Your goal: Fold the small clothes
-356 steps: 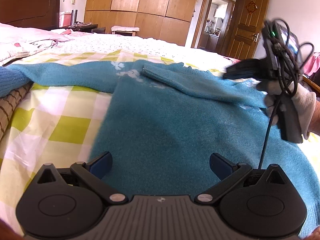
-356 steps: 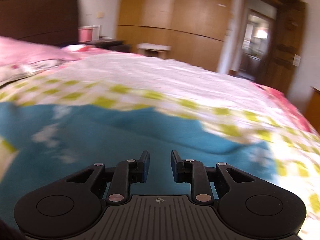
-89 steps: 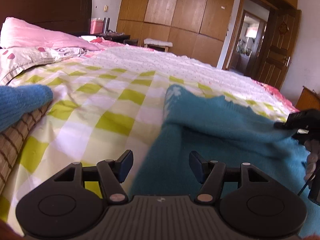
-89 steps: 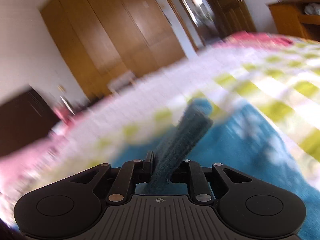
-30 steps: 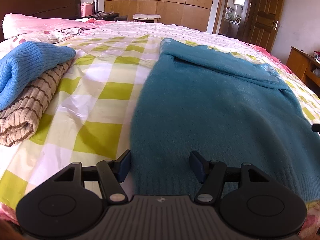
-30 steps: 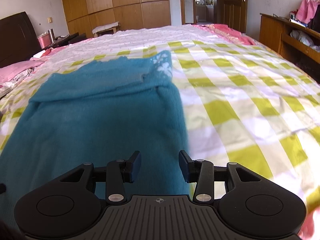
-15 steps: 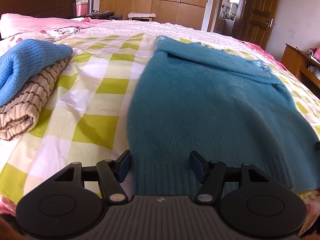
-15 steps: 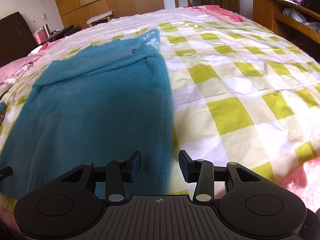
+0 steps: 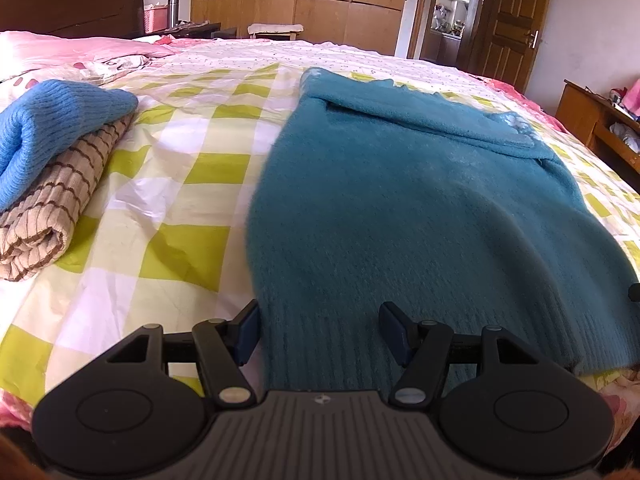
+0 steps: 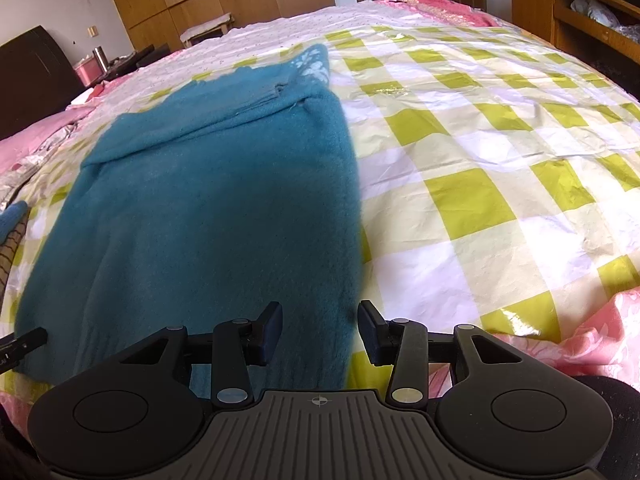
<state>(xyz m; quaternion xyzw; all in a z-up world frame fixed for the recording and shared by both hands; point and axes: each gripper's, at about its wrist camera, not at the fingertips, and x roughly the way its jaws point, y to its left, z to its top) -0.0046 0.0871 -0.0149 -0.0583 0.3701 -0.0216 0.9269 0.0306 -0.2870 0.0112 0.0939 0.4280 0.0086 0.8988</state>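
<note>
A teal fuzzy sweater [image 9: 420, 208] lies flat on the checked bedspread, both sleeves folded across its upper part; it also shows in the right wrist view [image 10: 216, 200]. My left gripper [image 9: 320, 330] is open and empty, its jaws either side of the left corner of the ribbed hem. My right gripper [image 10: 320, 330] is open and empty over the hem's right corner. The tip of the left gripper [image 10: 24, 342] shows at the left edge of the right wrist view.
A stack of folded clothes, a blue knit [image 9: 52, 124] on a brown striped one [image 9: 48, 208], lies left of the sweater. The green-and-white checked bedspread [image 10: 500, 168] stretches to the right. Pink pillows [image 9: 68, 50] are at the head. A wooden desk [image 10: 580, 12] stands to the right.
Both grippers have drawn back toward the near edge of the bed, from over the sweater's body to its hem. The sweater has not moved.
</note>
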